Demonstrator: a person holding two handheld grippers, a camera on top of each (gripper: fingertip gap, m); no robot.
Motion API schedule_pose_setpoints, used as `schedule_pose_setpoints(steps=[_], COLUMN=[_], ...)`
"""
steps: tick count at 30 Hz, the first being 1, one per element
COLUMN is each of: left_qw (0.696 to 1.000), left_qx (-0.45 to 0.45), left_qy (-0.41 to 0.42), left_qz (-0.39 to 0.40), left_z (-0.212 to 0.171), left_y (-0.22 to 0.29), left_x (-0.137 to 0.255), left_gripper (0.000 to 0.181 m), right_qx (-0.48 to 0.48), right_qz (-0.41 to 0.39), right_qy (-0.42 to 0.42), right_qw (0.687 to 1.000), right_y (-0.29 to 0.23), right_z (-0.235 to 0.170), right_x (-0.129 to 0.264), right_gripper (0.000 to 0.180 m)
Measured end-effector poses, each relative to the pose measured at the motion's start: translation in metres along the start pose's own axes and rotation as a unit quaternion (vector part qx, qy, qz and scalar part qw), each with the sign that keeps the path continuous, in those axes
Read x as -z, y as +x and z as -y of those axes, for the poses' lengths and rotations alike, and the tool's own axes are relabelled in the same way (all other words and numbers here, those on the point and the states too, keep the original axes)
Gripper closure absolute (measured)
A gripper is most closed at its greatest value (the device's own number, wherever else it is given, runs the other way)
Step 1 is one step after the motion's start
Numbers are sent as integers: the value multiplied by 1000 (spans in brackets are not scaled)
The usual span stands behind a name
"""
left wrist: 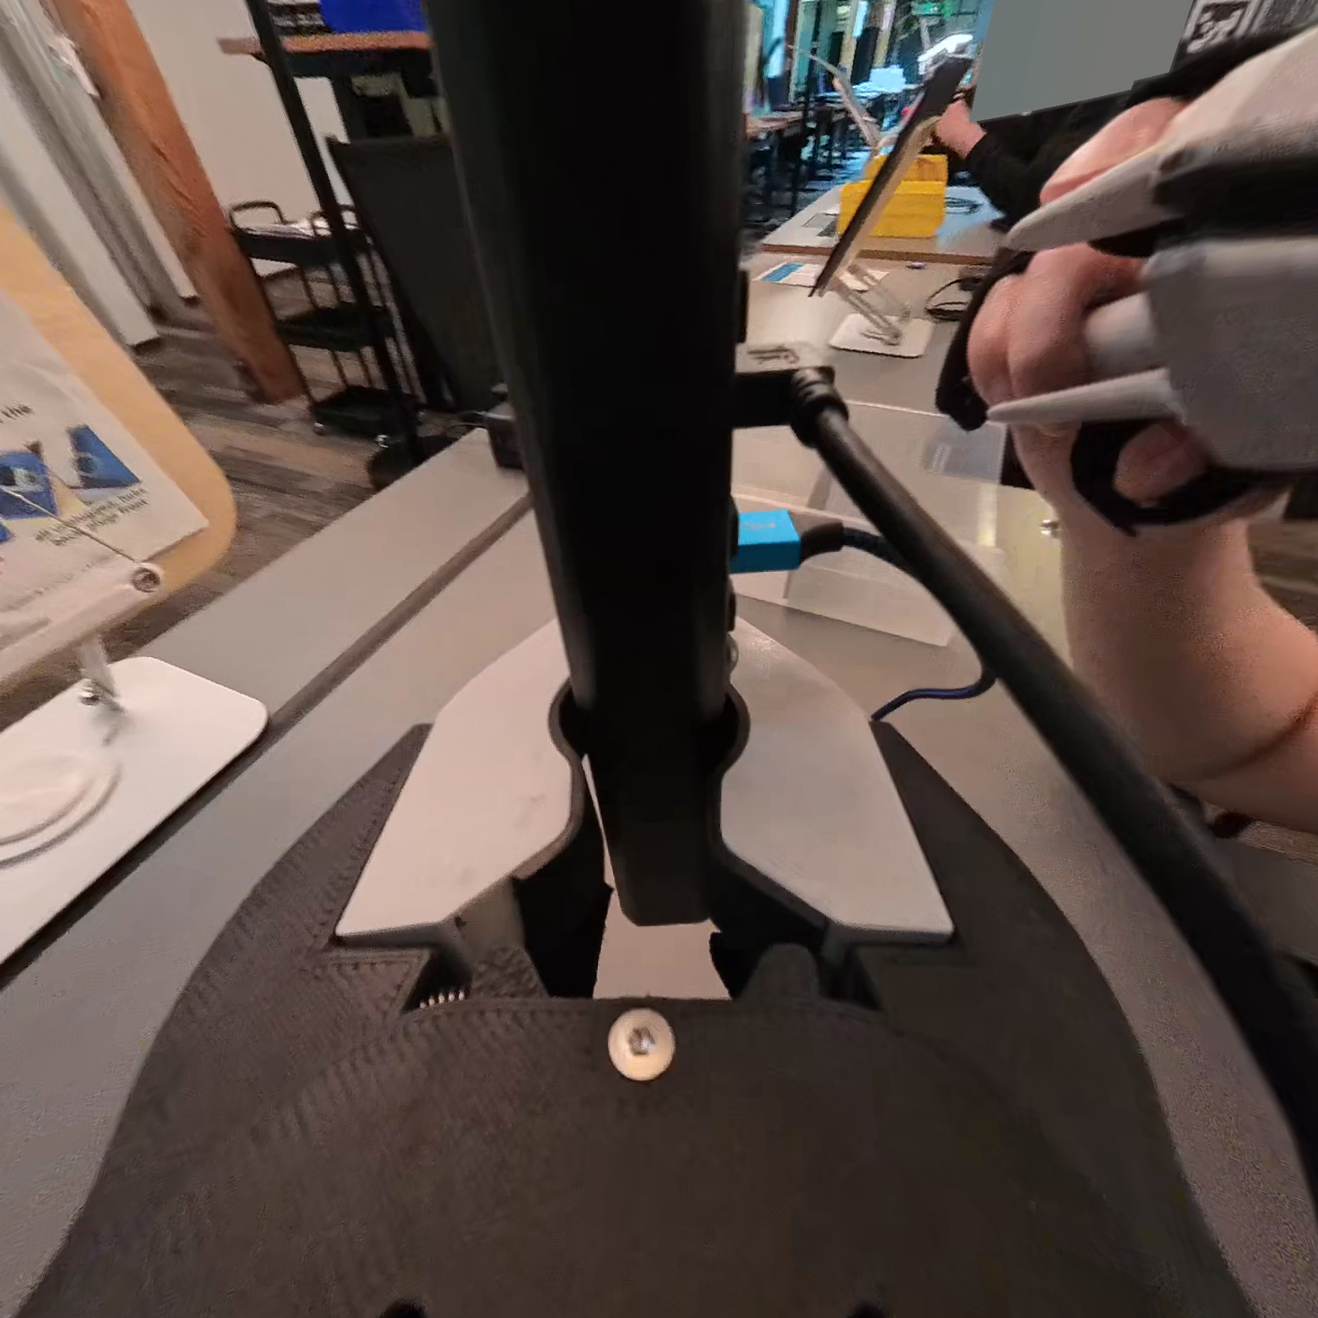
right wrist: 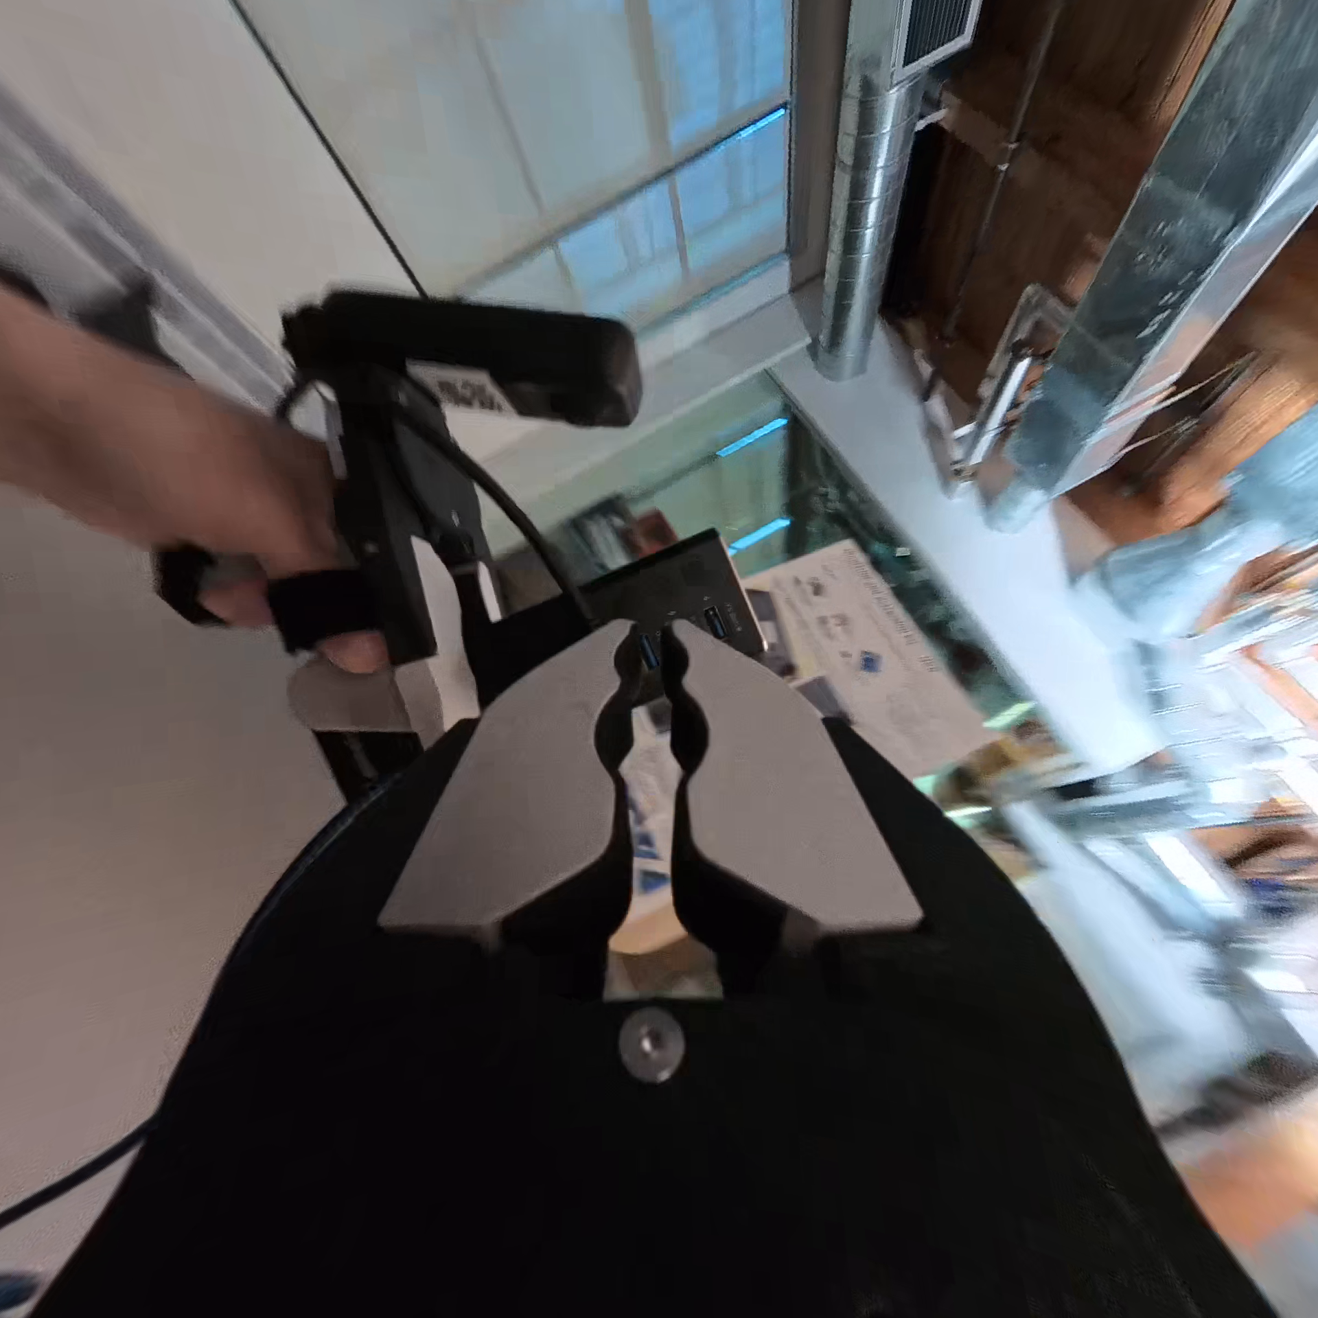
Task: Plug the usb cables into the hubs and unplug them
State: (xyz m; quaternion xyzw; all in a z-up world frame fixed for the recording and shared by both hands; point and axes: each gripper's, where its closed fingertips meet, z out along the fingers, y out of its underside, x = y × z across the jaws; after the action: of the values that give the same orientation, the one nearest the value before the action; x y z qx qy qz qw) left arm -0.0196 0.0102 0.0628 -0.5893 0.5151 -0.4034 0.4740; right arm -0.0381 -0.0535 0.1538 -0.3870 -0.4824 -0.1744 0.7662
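**A:** How is the left gripper (left wrist: 647, 707) set?

**B:** It is clamped on the black hub (left wrist: 606, 356), which is held upright between its fingers above the grey table (left wrist: 399, 606). The right gripper (right wrist: 652, 635) is drawn almost together, with only a thin slit left, and nothing is seen held in it.

**A:** And where are the cables found?

**B:** Two are seated in the hub's right side. A black plug (left wrist: 781, 389) sits higher up, with its thick black cable (left wrist: 998, 642) running down to the right. A blue plug (left wrist: 767, 542) sits below it. In the right wrist view a free blue port (right wrist: 715, 622) is seen on the hub's face just past the fingertips.

**A:** Which step is judged to be in hand?

**B:** Probably an unplugging, approached from the right. Which plug is meant cannot be told.

**A:** How should it be done well?

**B:** The right jaws would need to be opened first and then closed on the plug's hard body, not on the cable. The pull should be kept straight along the port's axis. The hub should be braced firmly by the left grip so that it is not twisted or dragged out.

**A:** What could go wrong?

**B:** The neighbouring plug could be knocked, as the two are set close together. The thick cable could also be fouled by the right hand (left wrist: 1034, 342).
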Motion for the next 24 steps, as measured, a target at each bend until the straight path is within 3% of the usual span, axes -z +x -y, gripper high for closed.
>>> schedule_pose_setpoints(steps=[4, 7, 9, 11, 13, 17, 20, 24], left_qw=[1000, 997, 994, 989, 983, 977, 975, 973], left_qx=[18, 27, 29, 34, 46, 51, 57, 57], left_qy=[16, 22, 26, 28, 28, 18, 12, 6], left_qz=[-17, -66, -103, -141, -173, -206, -212, -225], left_z=[3, 4, 5, 6, 7, 4, 2, -1], left_y=[3, 16, 27, 39, 48, 57, 58, 63], left_x=[1, -2, -2, -2, -1, -2, -3, -4], left_gripper=[152, 152, 152, 152, 151, 151, 151, 152], right_qx=[-136, -153, -290, -434, -513, -584, -586, -618], right_qz=[90, 60, 83, 125, 199, 239, 258, 293], right_qy=[24, -14, -11, 5, 15, 46, 31, 44], right_qw=[986, 986, 953, 892, 835, 775, 768, 729], right_y=[-3, 7, 8, 6, -8, -15, -27, -37], right_z=[-2, -22, -33, -41, -42, -40, -42, -35], right_x=[7, 3, -2, -6, -6, -10, -13, -15], right_gripper=[180, 171, 155, 135, 120, 129, 135, 138])
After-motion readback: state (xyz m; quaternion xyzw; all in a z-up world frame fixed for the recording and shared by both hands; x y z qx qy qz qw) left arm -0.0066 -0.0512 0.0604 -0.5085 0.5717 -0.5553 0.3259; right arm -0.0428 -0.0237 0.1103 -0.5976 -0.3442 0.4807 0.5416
